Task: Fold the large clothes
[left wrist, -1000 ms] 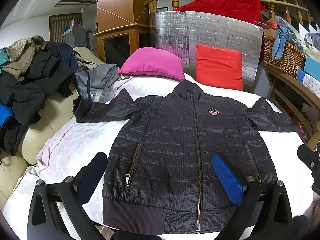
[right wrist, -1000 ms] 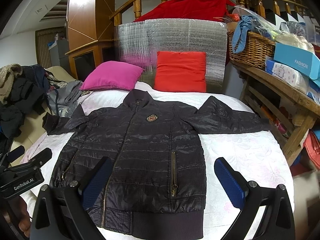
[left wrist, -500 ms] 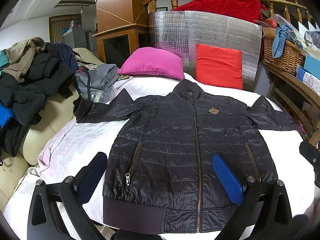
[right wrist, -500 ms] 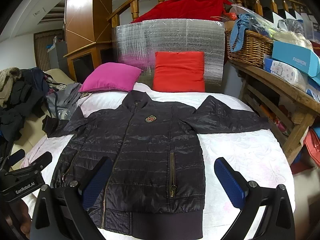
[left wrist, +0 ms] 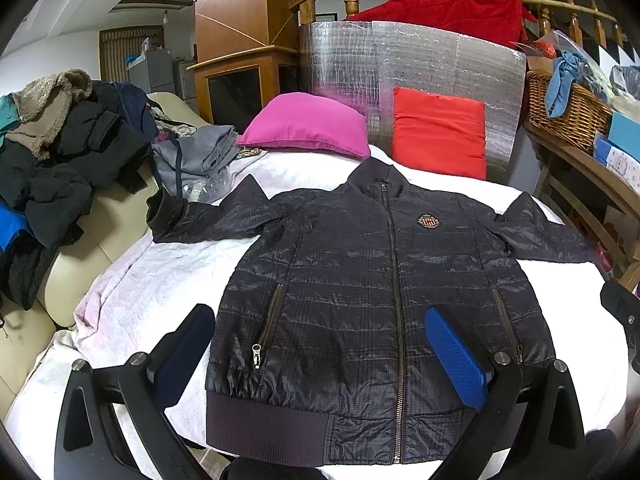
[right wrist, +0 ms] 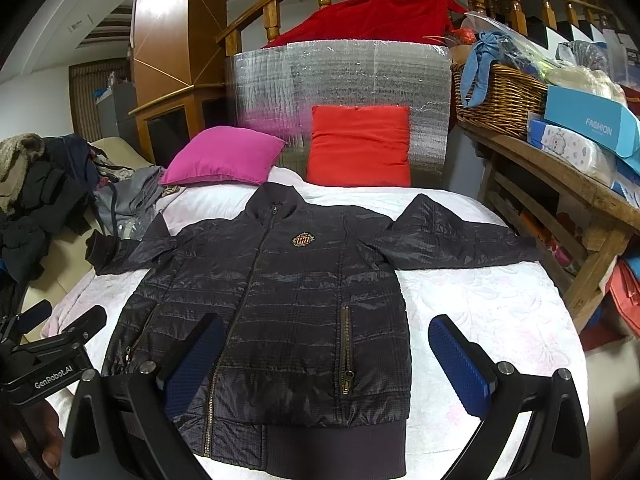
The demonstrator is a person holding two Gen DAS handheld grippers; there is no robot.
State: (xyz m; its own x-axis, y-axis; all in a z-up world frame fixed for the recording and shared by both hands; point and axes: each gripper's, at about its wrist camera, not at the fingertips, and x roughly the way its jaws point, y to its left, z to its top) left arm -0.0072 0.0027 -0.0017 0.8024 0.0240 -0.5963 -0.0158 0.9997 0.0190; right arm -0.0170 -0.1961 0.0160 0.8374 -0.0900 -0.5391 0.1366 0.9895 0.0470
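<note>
Jacket [left wrist: 372,300] lies flat, zipped, on the bed [left wrist: 152,292]; folding unstarted. My left gripper [left wrist: 320,356] and right gripper [right wrist: 324,364] gape empty; next, grab a sleeve.

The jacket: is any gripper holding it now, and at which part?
Nothing is held. The left gripper and the right gripper are both open above the jacket.

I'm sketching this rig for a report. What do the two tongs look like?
Both are alike: the left tongs and right tongs have black angular plastic arms with round silver bolt heads, tipped with flat blue textured pads. In the right wrist view, the left unit's black body carries white "GenRobot.AI" lettering.
</note>
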